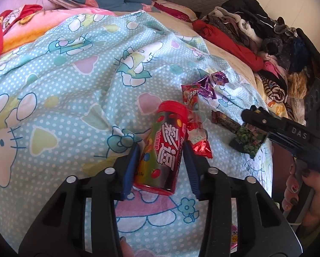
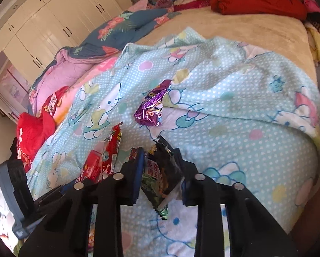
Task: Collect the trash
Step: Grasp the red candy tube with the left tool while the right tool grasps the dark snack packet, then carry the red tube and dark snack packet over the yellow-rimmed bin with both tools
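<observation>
Near the lower middle of the left wrist view, my left gripper [image 1: 161, 165] is closed around a red candy can [image 1: 163, 150] that lies on the light blue cartoon blanket [image 1: 63, 81]. Both blue pads press the can's sides, one on each side, and the red lid points toward the upper part of the frame. Just beside the can, on its right, lies a red snack wrapper [image 1: 197, 138], and above it a purple foil wrapper [image 1: 209, 84]. Further right I see a brown bar wrapper [image 1: 224, 121] and a dark green snack bag [image 1: 248, 138], with the tip of my right gripper [image 1: 254, 117] over this bag. A hand [image 1: 299, 188] with dark painted nails holds that tool at the right edge.

Low in the right wrist view, my right gripper [image 2: 158, 165] grasps the dark green snack bag [image 2: 162, 180]; the bag is squeezed between both fingers and stands crumpled over the blanket [image 2: 234, 139]. The purple foil wrapper [image 2: 153, 107] lies above it in the middle of the frame. At lower left, the can [image 2: 91, 168] and the red wrapper [image 2: 112, 147] are close together. A pile of clothes [image 1: 267, 42] fills the upper right of the left wrist view, and white closet doors [image 2: 52, 21] stand at the upper left of the right wrist view.
</observation>
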A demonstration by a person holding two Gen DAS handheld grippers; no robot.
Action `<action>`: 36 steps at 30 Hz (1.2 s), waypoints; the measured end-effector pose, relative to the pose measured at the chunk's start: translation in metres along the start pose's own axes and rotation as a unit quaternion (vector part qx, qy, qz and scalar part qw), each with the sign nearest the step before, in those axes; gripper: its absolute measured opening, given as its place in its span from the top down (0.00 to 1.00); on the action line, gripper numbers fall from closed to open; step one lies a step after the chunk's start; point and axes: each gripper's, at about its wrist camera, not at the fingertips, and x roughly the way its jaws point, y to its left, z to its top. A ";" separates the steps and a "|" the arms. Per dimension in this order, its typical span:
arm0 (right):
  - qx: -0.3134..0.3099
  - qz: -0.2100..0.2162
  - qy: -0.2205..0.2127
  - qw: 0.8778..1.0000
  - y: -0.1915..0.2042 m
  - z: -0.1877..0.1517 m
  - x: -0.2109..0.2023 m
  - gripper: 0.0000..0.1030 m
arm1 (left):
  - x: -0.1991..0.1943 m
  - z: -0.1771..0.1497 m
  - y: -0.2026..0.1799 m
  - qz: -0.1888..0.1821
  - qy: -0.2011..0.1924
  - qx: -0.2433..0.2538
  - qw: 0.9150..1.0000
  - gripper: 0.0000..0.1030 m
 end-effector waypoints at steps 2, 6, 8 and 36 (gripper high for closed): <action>0.003 0.002 -0.006 1.000 -0.004 -0.002 -0.007 0.79 | -0.001 0.000 0.000 -0.003 -0.002 -0.002 1.000 0.70; 0.010 0.011 -0.012 1.000 -0.011 -0.008 -0.022 0.84 | -0.007 0.002 -0.001 -0.015 -0.010 -0.010 1.000 0.72; 0.004 0.016 -0.013 1.000 -0.010 -0.010 -0.028 0.86 | -0.009 0.003 -0.002 -0.017 -0.014 -0.012 1.000 0.72; -0.037 0.043 -0.052 0.997 0.010 -0.011 -0.100 0.87 | -0.060 0.030 -0.064 -0.062 -0.077 -0.005 0.995 0.73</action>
